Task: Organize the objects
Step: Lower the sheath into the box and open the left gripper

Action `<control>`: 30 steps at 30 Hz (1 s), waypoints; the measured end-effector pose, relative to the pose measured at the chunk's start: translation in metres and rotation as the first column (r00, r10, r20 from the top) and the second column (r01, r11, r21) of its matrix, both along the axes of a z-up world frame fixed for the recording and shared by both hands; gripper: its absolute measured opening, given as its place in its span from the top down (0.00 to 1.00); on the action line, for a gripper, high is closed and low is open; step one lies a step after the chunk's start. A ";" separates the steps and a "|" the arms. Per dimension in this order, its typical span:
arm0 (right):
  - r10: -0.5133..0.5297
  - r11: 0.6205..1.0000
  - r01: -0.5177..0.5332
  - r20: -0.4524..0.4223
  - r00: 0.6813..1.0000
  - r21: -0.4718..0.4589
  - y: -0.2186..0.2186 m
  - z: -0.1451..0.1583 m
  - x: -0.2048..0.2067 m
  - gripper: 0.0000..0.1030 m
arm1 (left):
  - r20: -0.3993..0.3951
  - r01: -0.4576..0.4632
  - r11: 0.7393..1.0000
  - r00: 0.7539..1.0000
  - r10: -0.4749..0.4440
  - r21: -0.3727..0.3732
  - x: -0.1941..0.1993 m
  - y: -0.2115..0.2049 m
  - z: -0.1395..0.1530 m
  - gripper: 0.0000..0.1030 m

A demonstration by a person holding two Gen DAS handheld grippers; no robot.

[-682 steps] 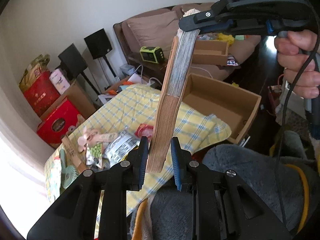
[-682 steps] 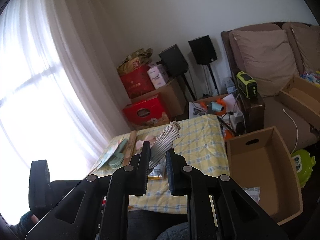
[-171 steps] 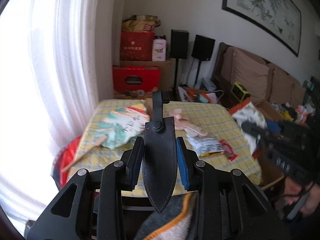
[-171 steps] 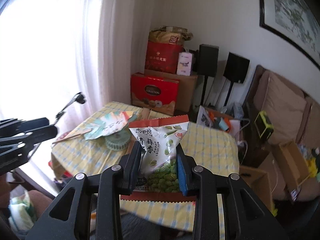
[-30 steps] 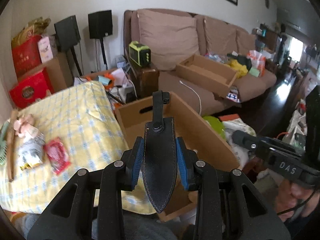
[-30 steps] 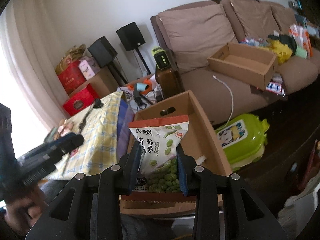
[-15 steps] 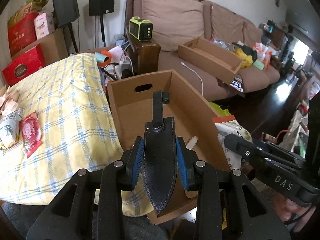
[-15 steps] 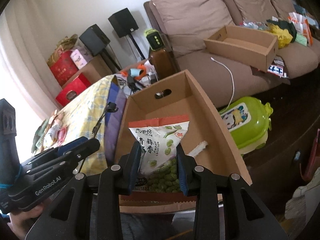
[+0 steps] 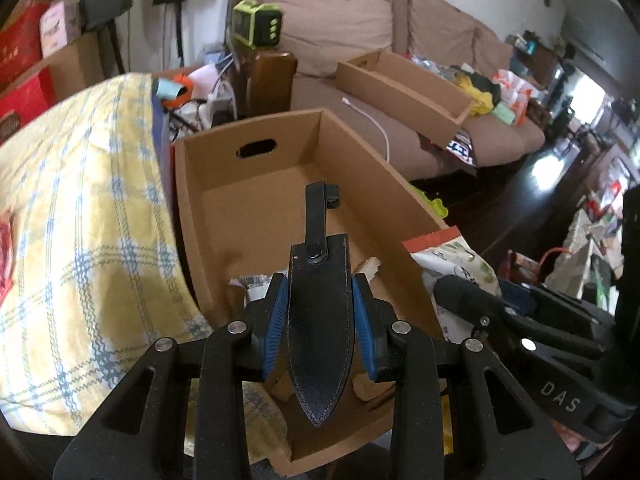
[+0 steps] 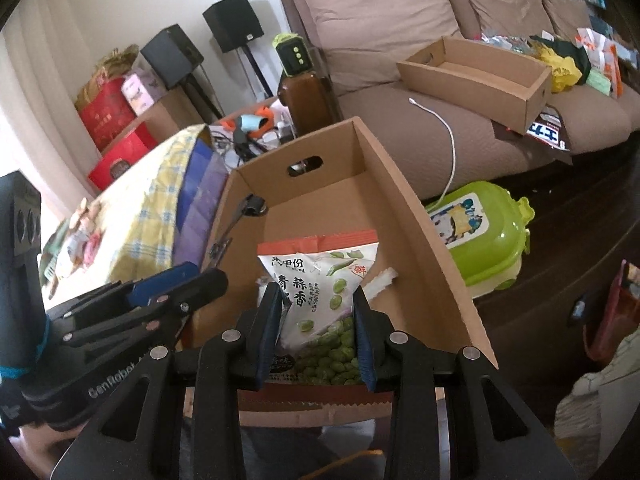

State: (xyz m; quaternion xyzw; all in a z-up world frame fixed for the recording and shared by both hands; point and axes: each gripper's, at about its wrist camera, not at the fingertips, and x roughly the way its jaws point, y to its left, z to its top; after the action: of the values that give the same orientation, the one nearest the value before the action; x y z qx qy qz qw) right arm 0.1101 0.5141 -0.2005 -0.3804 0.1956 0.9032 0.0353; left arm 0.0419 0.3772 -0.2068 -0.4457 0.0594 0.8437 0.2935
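Two loads over the cardboard box point(image 9: 404, 200): black sheath point(image 9: 320, 320) in left jaws, pea packet point(image 10: 320, 300) in right.

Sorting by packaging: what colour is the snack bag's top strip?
Orange-red on the snack bag, clearest in the right wrist view.

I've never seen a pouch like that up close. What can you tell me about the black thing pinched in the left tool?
It is a black sheath, seemingly leather, pointed at the near end, with pale stitching round its edge. A strap fastened by a round stud runs up from its wide end to a small loop. The left gripper has its blue-padded jaws shut on both edges, holding it flat over the open cardboard box.
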 end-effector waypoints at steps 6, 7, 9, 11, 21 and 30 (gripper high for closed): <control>0.004 1.000 -0.004 0.048 0.999 0.002 0.000 -0.009 -0.005 0.67 | 0.020 0.008 1.000 1.000 -0.008 -0.024 -0.002 0.003 -0.006 0.71; 0.000 1.000 0.000 0.064 0.998 0.004 0.000 -0.012 -0.006 0.67 | 0.021 0.018 0.999 1.000 -0.018 -0.032 -0.001 0.005 -0.008 0.71; -0.011 1.000 0.010 0.094 0.995 0.011 0.001 -0.016 -0.007 0.67 | 0.025 0.027 0.999 0.999 -0.026 -0.039 0.000 0.009 -0.009 0.71; -0.023 1.000 0.022 0.111 0.994 0.010 0.004 -0.019 -0.006 0.67 | 0.032 0.029 0.998 0.999 -0.028 -0.050 0.000 0.010 -0.012 0.71; -0.028 1.000 0.029 0.119 0.993 -0.004 0.006 -0.020 -0.006 0.67 | 0.039 -0.011 0.993 0.999 0.016 -0.120 -0.003 0.011 -0.019 0.70; -0.010 1.000 0.013 0.161 0.987 -0.013 0.004 -0.029 -0.009 0.66 | 0.017 -0.006 0.991 1.000 0.008 -0.130 0.000 0.013 -0.017 0.52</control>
State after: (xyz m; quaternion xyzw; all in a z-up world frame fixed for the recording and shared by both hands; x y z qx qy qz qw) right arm 0.1008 0.5185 -0.2293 -0.4513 0.2004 0.8679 0.0536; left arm 0.0423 0.3899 -0.2234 -0.4715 0.1100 0.8350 0.2614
